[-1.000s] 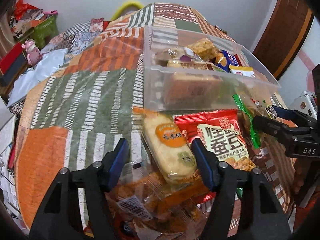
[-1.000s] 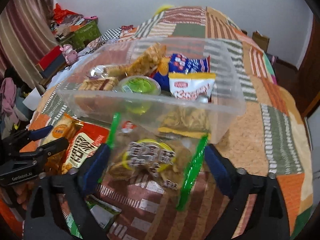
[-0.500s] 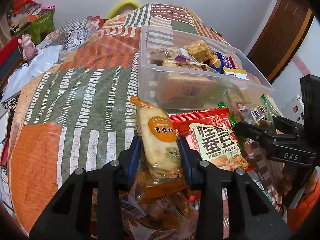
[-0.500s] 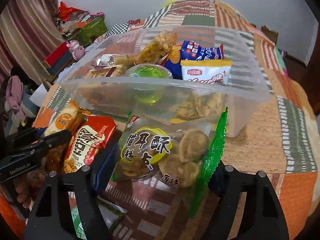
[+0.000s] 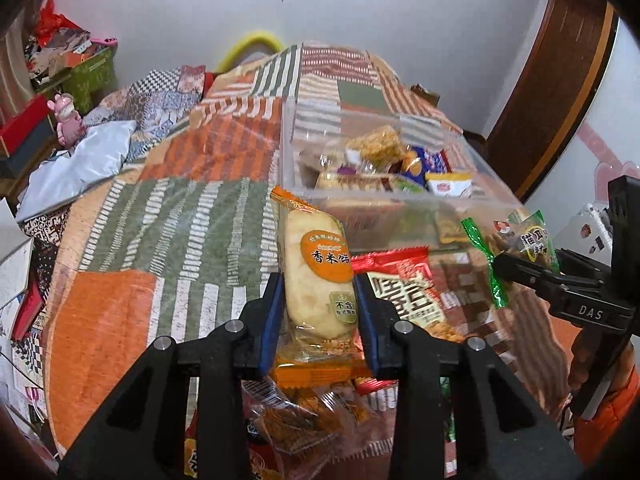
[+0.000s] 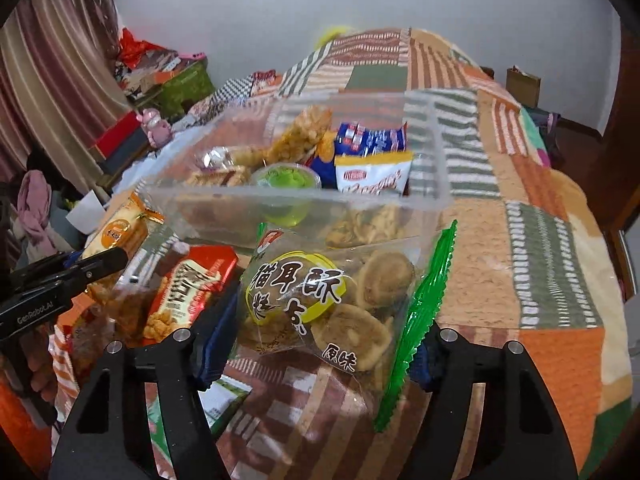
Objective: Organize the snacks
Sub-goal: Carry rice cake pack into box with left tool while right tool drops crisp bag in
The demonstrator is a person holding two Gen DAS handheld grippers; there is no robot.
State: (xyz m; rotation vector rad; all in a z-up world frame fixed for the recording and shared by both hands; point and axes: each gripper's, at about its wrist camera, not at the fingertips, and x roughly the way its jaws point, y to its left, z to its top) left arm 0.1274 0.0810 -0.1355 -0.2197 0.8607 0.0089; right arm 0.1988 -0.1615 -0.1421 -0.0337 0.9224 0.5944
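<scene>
In the left wrist view, your left gripper [image 5: 320, 312] had its jaws clamped on the rice cracker packet [image 5: 316, 276], orange label reading 香米饼, raised just short of the clear plastic bin [image 5: 472, 200] near the quilt's [image 5: 168, 232] front edge. The red snack bag [image 5: 404, 292] lay just beside it. You held only the packet's lower half; had it tipped, it could have caught the bin's near wall instead of clearing it.

In the right wrist view, your right gripper [image 6: 320, 344] had just been narrowing its jaws onto the clear cat-ear crisps bag [image 6: 332, 304], marked 猫耳酥 and 原味, with green crimped edges. It hung in front of the bin [image 6: 432, 192]. The slack film could have slipped free. The left tool read "GenRobot.AI"; in the other view the right read "DAS"
</scene>
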